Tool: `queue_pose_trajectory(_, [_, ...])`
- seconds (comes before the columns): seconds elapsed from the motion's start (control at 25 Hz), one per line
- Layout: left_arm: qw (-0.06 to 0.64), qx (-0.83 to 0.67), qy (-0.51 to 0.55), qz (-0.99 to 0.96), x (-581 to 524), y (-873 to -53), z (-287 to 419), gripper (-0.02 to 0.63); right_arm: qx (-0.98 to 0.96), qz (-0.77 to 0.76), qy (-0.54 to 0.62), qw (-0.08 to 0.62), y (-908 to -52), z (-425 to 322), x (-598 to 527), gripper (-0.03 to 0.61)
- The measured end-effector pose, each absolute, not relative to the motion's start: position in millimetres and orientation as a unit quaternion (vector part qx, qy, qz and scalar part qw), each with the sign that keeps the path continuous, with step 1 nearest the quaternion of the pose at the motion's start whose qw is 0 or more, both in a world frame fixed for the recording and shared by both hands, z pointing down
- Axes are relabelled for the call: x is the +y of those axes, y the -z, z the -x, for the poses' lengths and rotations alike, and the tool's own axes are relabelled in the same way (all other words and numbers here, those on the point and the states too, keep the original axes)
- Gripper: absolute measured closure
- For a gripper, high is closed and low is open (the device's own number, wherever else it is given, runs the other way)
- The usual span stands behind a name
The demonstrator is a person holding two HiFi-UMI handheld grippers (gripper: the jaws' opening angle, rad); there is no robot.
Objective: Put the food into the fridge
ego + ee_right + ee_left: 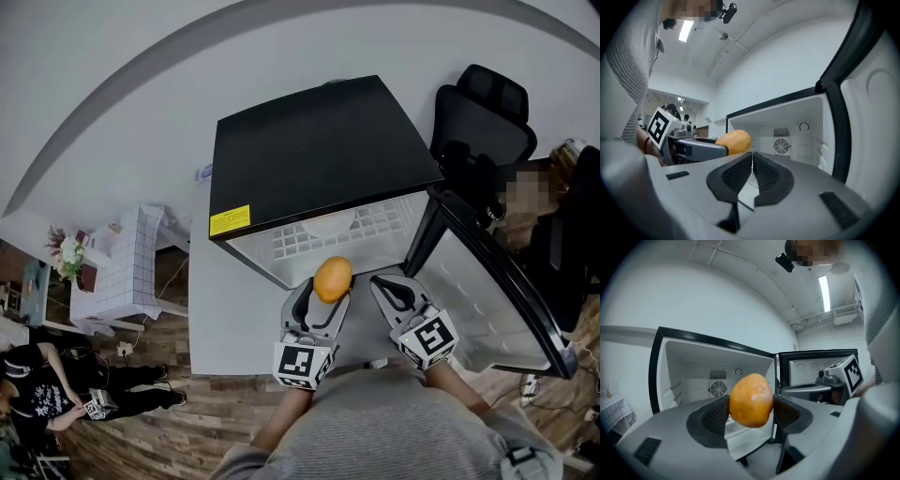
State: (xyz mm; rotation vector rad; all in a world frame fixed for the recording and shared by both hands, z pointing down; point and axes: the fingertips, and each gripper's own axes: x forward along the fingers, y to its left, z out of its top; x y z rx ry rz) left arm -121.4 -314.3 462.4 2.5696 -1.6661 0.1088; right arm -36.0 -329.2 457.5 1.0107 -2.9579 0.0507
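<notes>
**Orange fruit waits at the open fridge**

Orange fruit is clamped in my left gripper, one pad on each side. It hangs just in front of the open fridge and is not inside yet. My right gripper holds nothing. Its two jaws are pressed together, and it sits just beside the left one, near the door.

What could go wrong? The fruit is round and looks smooth, and only two small pads hold it. I think it could slip out if I tip the gripper or bump the fridge's front edge on the way in. Then it would drop onto the counter and maybe roll off. If I let go too soon, it could roll back out off the white shelf. My right gripper could knock the door too (it is very close).

Inside the fridge I can make out no food, only the shelf and a round fan grille on the back wall. The door's inside looks bare as well.
</notes>
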Motion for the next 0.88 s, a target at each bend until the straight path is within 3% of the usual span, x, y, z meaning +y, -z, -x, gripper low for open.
queue_pose_trajectory(0.88, [0.015, -0.551, -0.110, -0.827, -438, -488, 166, 0.308, -0.934, -0.354, -0.025, 0.030, -492, 63, -377, 0.566])
